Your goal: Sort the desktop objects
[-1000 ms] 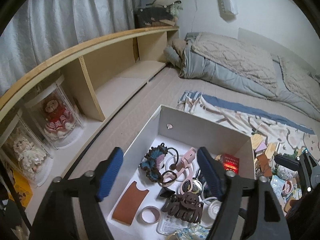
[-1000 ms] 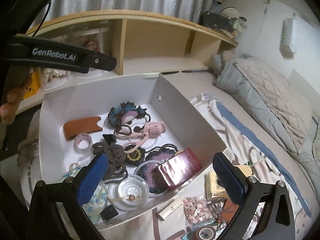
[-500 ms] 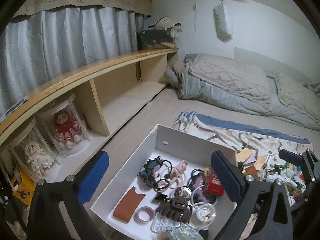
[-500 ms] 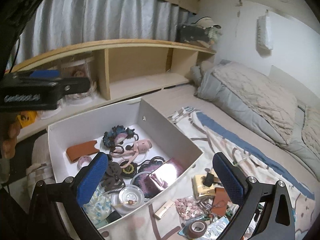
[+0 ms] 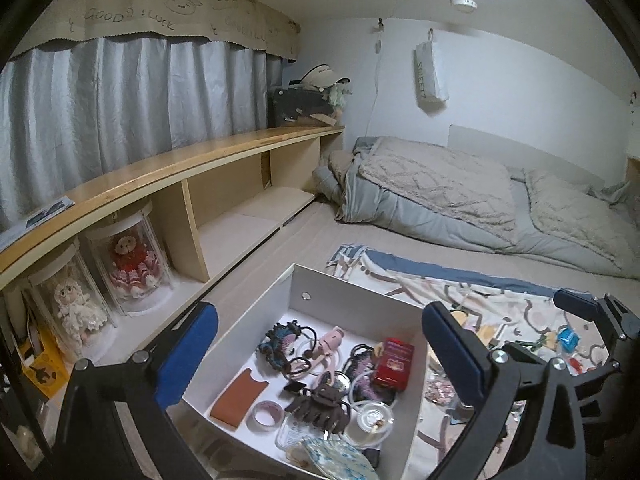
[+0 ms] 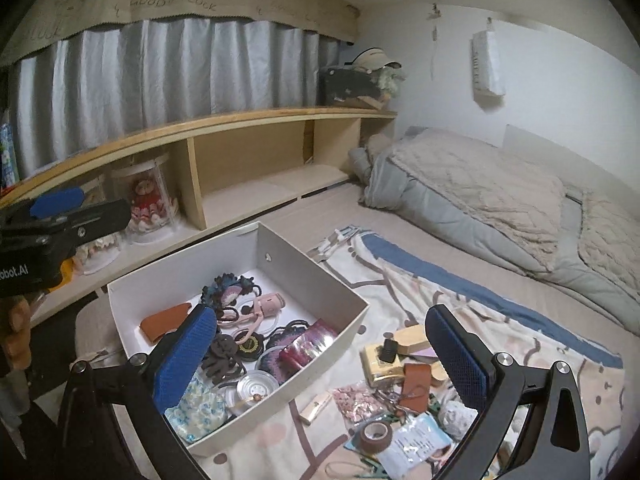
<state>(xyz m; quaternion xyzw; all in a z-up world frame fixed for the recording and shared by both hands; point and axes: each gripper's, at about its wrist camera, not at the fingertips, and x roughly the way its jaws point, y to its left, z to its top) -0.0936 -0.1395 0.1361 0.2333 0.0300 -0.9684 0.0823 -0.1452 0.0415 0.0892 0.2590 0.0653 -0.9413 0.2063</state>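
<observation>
- The left gripper (image 5: 320,344) has its jaws spread wide, having just been opening, with nothing between them.
- The right gripper (image 6: 320,352) also has its jaws spread and empty.
- The white box (image 6: 316,268) sits at lower centre of both views and holds a brown hair claw (image 5: 320,404) and a red packet (image 5: 394,362).
- More small items lie on the patterned cloth (image 6: 500,320) to the right of the box.

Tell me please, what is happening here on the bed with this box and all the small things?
A person is sorting small items into a white box on the bed, with a two-finger gripper in each hand. Both the left gripper and the right gripper are open and empty, hovering above the box. The box already holds a brown hair claw, a red tin and a pink hair curler. A roll of brown tape and a yellow box wait on the patterned cloth.
</observation>
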